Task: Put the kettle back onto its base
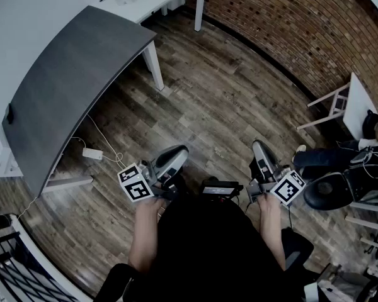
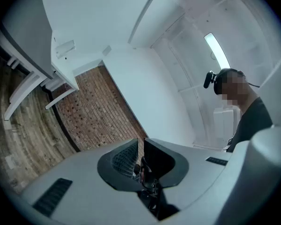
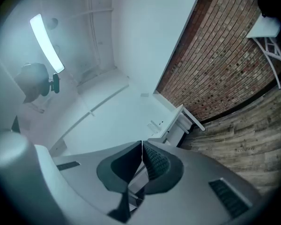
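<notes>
Wood floor [image 1: 239, 106], brick wall [image 1: 290, 24], one grey table [image 1: 69, 80]; left gripper [image 1: 178, 155], right gripper [image 1: 259, 148]: both jaws closed, empty.

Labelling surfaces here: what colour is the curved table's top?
The table top is dark grey, clearest in the head view.

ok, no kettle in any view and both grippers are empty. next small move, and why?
Probably turn the head toward the grey table and search for the kettle before reaching. No kettle or base shows in any view; the left gripper and right gripper sit close to the body over the wood floor, jaws together, holding nothing.
</notes>
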Demonstrator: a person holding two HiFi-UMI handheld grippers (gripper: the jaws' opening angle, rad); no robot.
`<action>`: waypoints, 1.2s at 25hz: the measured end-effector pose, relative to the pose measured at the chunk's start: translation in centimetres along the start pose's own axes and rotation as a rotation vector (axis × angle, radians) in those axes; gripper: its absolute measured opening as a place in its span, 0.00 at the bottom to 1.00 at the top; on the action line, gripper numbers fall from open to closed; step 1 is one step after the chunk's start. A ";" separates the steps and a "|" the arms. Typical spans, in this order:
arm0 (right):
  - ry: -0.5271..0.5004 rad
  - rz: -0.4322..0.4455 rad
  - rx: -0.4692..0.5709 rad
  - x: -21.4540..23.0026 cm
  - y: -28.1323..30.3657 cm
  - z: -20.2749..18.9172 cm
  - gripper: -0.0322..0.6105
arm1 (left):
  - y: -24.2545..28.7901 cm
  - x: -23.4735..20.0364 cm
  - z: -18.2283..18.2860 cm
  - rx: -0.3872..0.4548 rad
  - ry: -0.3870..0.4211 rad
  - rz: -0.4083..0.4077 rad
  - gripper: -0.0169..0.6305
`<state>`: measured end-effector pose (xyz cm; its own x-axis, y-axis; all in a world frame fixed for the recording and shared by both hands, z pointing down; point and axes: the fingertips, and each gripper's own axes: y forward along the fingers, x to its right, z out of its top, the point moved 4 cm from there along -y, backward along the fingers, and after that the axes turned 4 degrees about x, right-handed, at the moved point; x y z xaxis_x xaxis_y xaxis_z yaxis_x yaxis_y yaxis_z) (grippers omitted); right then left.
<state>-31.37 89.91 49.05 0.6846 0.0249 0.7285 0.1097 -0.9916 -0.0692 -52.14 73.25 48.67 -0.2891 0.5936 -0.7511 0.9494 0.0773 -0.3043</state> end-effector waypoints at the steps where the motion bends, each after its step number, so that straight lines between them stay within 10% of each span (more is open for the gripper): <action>1: -0.001 -0.002 -0.002 -0.1 0.0 -0.1 0.08 | -0.1 0.0 0.1 0.002 -0.002 -0.001 0.10; 30: -0.083 -0.079 -0.021 -1.4 5.3 -2.2 0.08 | -3.2 -4.4 6.4 0.050 -0.024 -0.028 0.10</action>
<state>-33.26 84.35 49.16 0.7318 0.1128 0.6721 0.1511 -0.9885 0.0013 -54.70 65.27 49.25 -0.3193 0.5719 -0.7556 0.9336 0.0533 -0.3542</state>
